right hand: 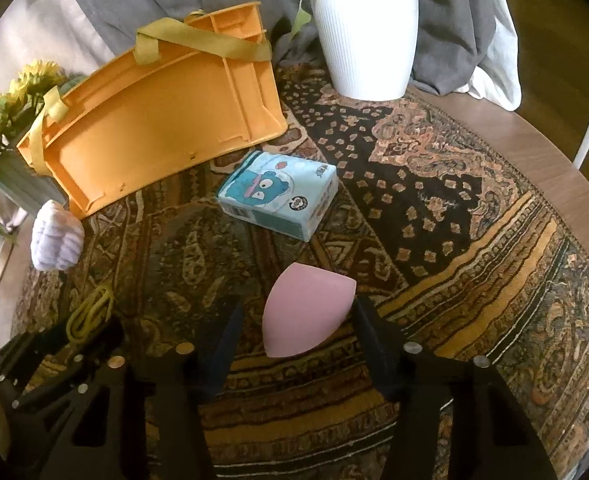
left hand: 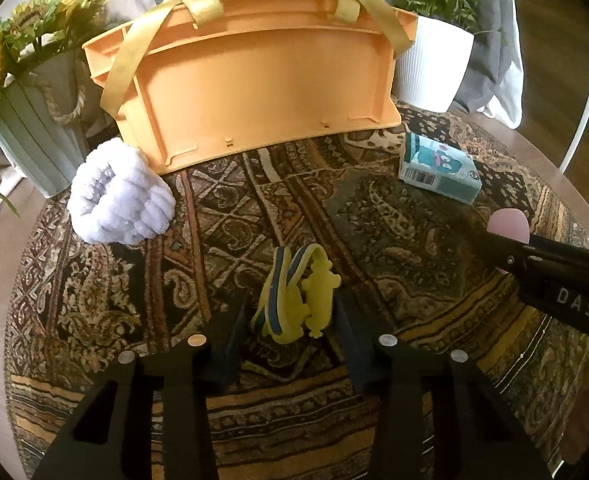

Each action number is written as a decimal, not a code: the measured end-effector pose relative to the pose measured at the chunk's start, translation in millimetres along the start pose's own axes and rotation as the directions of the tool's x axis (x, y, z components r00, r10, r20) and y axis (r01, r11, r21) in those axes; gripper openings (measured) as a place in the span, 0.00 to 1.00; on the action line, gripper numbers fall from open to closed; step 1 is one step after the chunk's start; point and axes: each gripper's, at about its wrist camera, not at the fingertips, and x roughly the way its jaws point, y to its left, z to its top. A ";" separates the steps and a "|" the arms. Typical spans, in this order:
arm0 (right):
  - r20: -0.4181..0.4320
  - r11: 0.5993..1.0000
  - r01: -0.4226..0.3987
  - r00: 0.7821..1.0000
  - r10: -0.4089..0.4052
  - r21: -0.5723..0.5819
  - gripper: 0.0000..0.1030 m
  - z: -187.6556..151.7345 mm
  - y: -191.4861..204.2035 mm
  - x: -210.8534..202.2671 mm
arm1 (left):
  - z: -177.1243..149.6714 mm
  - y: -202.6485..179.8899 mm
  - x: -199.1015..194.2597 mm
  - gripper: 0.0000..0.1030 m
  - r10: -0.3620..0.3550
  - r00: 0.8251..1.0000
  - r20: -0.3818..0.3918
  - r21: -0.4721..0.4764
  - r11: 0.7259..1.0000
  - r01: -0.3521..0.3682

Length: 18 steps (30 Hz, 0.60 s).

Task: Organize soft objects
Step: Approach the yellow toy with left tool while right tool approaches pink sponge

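Between the spread fingers of the right gripper (right hand: 294,324) lies a pink sponge (right hand: 304,312) on the patterned rug (right hand: 454,208), untouched, its tip pointing toward the camera; left gripper (left hand: 290,316), jaws open, straddles a yellow band (left hand: 294,300) lying lengthwise.

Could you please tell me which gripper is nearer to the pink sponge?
Right. The right gripper has its open fingers on either side of the pink sponge; the left gripper is off to its left, around the yellow band.
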 end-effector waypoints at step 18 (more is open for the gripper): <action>0.024 0.997 -0.053 0.998 0.054 -0.055 0.41 3.2 1.5 -17.9 | -0.2 -6.0 -20.5 0.29 0.027 0.999 0.045 -0.001 1.000 -0.027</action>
